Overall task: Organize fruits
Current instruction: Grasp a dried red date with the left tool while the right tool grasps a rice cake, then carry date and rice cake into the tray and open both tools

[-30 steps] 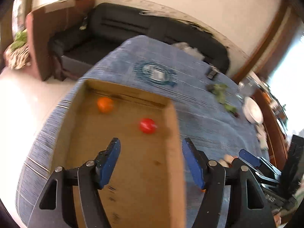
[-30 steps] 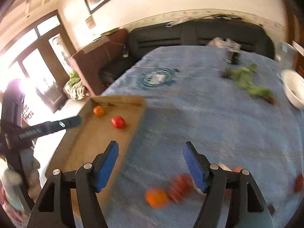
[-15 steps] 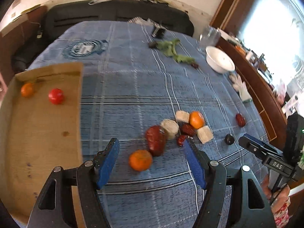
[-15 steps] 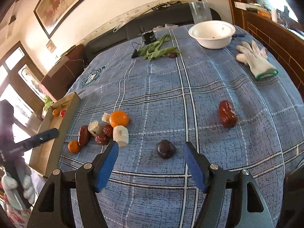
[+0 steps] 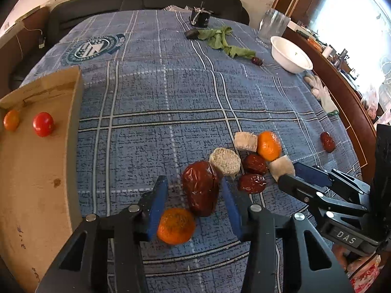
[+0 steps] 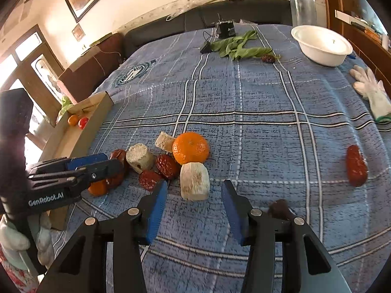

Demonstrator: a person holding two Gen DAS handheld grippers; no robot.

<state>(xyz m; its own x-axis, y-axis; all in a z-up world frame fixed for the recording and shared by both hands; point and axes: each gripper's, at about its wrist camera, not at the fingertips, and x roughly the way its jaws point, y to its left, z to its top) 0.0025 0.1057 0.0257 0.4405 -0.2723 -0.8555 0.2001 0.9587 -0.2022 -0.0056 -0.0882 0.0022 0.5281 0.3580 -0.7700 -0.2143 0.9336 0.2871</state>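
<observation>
A fruit pile lies on the blue checked cloth [image 5: 195, 92]. My left gripper [image 5: 193, 185] is open and its jaws are closing around a large red date [image 5: 200, 190]. A small orange [image 5: 176, 225] sits by its left pad, and neither fruit is pinched. My right gripper [image 6: 194, 188] is open too, with its jaws closing. A white chunk [image 6: 195, 182] stands between its pads with gaps on both sides. A tangerine [image 6: 191, 147] and smaller dates [image 6: 167, 166] lie just beyond. The cardboard tray [image 5: 36, 171] on the left holds a tomato [image 5: 43, 124] and a small orange [image 5: 11, 119].
A lone date [image 6: 356, 166] lies to the right, and a dark fruit [image 6: 278, 207] shows behind my right finger. At the far end are a white bowl [image 6: 321, 44], a glove [image 6: 371, 90], green leaves [image 6: 239, 47], a glass [image 5: 273, 25] and a black device [image 5: 199, 19].
Both grippers swung from the tray side to the fruit pile and dropped closer to the cloth. Both pairs of jaws have narrowed around the fruit.
</observation>
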